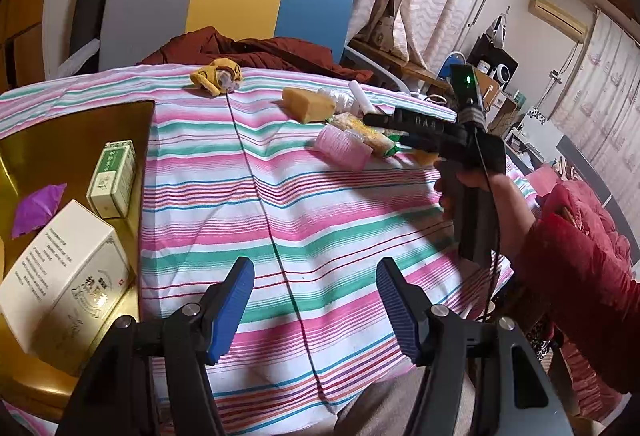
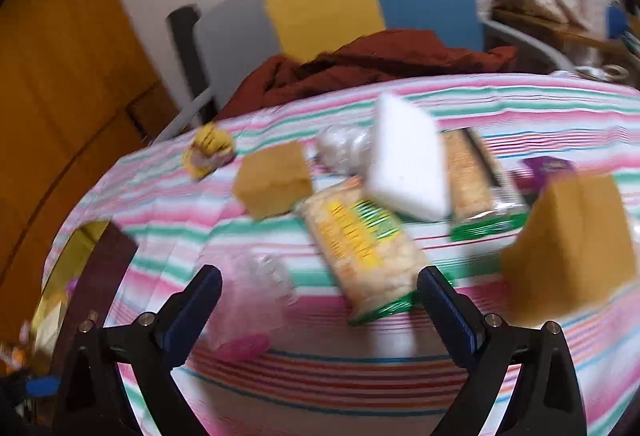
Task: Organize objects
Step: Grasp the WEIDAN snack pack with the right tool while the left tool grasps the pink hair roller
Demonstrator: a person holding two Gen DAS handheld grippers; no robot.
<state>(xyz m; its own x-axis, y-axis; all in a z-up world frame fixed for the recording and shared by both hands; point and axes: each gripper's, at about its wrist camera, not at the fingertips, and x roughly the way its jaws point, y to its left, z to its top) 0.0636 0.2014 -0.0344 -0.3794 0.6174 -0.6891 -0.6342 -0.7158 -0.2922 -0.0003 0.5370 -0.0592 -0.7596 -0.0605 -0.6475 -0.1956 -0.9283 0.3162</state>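
A striped tablecloth carries a cluster of objects at the far right: a tan sponge, a pink roll, snack packets and a white block. My left gripper is open and empty above bare cloth. My right gripper is open and empty, just short of a yellow-green snack packet; it also shows in the left wrist view beside the cluster. The blurred right wrist view shows the white block, two tan sponges, a second packet and the pink roll.
A gold tray at the left holds a green-white box, a larger white box and a purple paper piece. A yellow toy lies at the far edge. A chair with red cloth stands behind.
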